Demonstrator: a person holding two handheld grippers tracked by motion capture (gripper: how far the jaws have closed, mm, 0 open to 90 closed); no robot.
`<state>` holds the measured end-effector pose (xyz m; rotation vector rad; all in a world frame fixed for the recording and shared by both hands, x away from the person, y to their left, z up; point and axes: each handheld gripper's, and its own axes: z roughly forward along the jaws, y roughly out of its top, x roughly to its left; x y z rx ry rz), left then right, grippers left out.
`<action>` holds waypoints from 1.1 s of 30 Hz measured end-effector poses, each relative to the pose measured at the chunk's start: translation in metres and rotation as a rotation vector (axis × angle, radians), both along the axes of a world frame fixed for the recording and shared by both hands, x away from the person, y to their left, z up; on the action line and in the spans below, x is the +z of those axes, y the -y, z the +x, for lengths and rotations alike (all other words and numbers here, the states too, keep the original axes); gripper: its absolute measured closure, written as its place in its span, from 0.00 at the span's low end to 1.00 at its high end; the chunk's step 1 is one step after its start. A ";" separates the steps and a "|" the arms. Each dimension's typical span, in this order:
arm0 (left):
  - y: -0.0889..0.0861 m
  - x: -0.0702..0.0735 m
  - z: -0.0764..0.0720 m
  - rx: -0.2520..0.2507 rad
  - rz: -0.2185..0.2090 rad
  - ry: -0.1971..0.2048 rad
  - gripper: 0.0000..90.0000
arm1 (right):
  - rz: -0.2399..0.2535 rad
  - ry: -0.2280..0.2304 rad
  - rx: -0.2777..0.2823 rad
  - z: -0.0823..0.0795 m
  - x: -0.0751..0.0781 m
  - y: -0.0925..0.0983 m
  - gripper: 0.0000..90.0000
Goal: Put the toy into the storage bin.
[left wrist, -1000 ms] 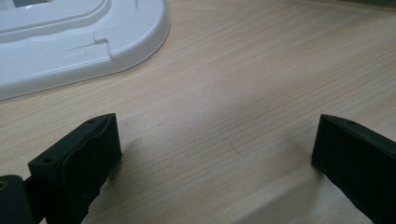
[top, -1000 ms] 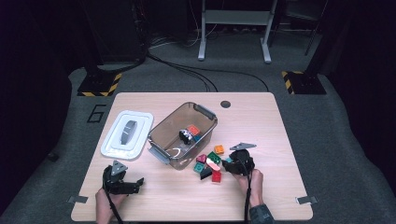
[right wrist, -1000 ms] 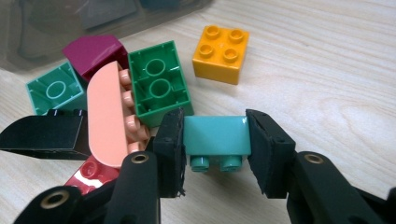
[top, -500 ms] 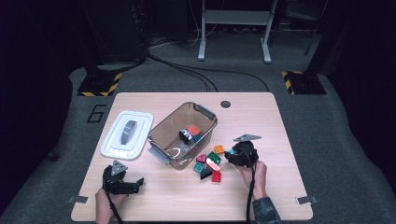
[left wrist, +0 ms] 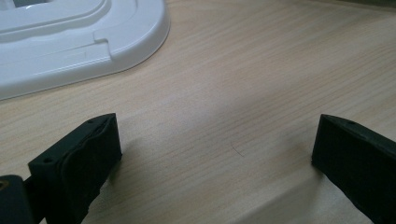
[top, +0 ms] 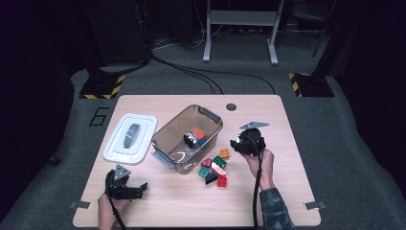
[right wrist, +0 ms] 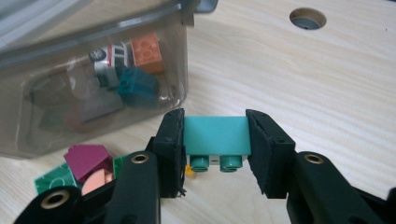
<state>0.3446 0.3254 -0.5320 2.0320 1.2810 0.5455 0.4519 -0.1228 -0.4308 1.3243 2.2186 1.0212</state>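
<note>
My right gripper (right wrist: 215, 156) is shut on a teal brick (right wrist: 215, 134), studs facing down, held above the table just right of the clear bin (right wrist: 56, 60). In the high view that right gripper (top: 235, 143) hovers between the bin (top: 172, 125) and the pile of loose bricks (top: 214, 168). Inside the bin lie a toy car (right wrist: 109, 58), an orange brick (right wrist: 147, 52) and a dark teal brick (right wrist: 137, 88). My left gripper (top: 141, 187) rests on the table at the front left. Its jaws stand wide apart over bare wood in the left gripper view (left wrist: 217, 140).
The white bin lid (top: 130, 137) lies flat left of the bin, and its edge (left wrist: 79, 37) is just ahead of the left jaws. A cable hole (top: 231, 106) sits at the table's back edge. Magenta (right wrist: 86, 158), green (right wrist: 53, 179) and peach (right wrist: 95, 179) bricks lie below the right gripper.
The right gripper has lifted off the brick pile with the teal brick and moved toward the back, beside the bin. The left gripper has stayed put.
</note>
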 end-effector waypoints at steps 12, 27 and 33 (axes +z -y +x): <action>0.000 0.000 0.000 -0.004 0.004 -0.001 0.01 | -0.008 0.019 -0.011 0.016 0.023 -0.007 0.65; 0.000 0.000 0.000 -0.005 0.006 0.000 0.01 | -0.048 0.068 -0.021 0.029 0.057 -0.014 0.65; -0.001 0.000 0.000 -0.005 0.006 0.000 0.01 | -0.052 0.083 -0.025 0.034 0.069 -0.020 0.65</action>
